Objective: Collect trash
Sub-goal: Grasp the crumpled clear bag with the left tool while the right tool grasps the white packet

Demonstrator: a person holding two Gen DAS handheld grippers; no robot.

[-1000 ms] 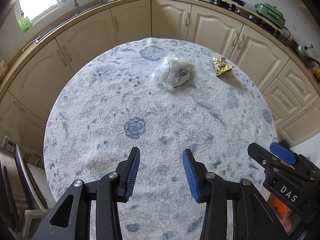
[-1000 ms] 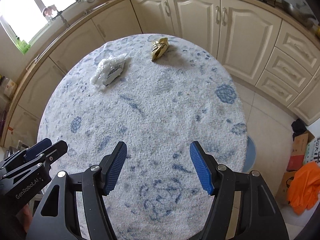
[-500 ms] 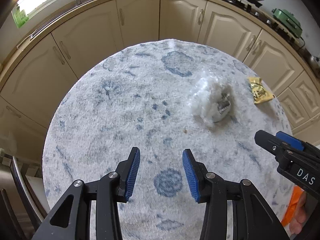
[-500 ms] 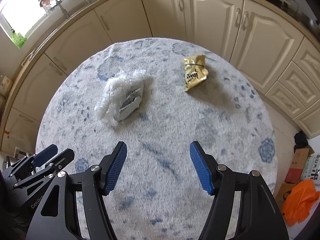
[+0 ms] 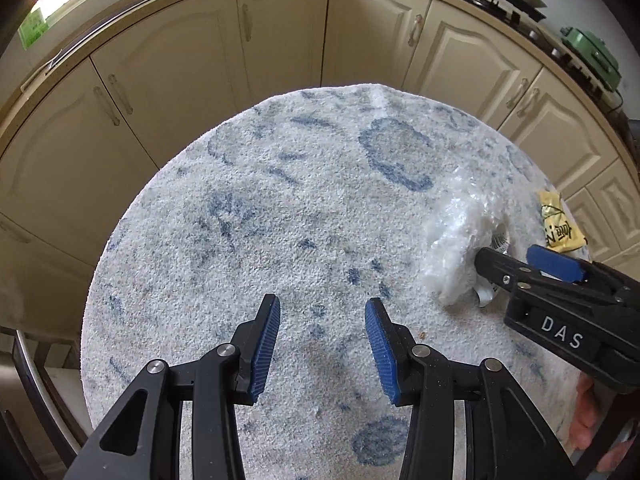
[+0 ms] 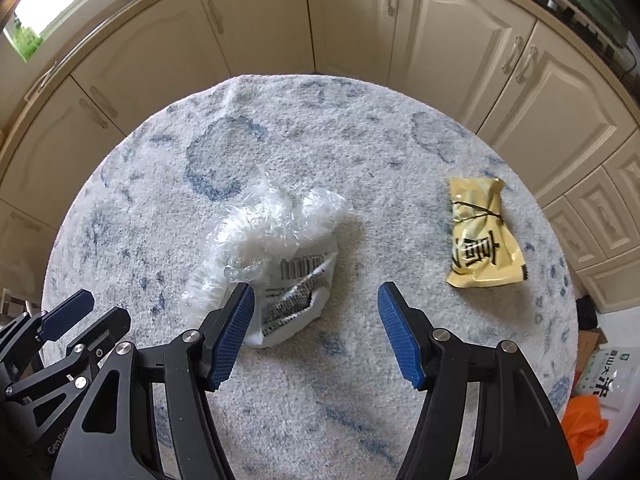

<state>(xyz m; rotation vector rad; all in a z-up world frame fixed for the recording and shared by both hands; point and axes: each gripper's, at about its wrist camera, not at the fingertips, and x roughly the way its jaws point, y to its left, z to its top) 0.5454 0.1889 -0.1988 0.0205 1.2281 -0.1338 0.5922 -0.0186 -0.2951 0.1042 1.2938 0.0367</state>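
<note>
Cream cabinets (image 6: pixel 256 36) curve round a pale, blue-flecked rug (image 6: pixel 360 152). In the right wrist view the crumpled plastic bag (image 6: pixel 276 248) lies at the rug's middle, its printed label toward six o'clock, and the gold wrapper (image 6: pixel 482 236) lies well apart at three o'clock. The right gripper (image 6: pixel 316 336) is closing — its left pad just over the bag's edge, nothing pinched yet. The left gripper (image 5: pixel 322 350) at eight o'clock stands part open — empty, over bare rug.
</note>
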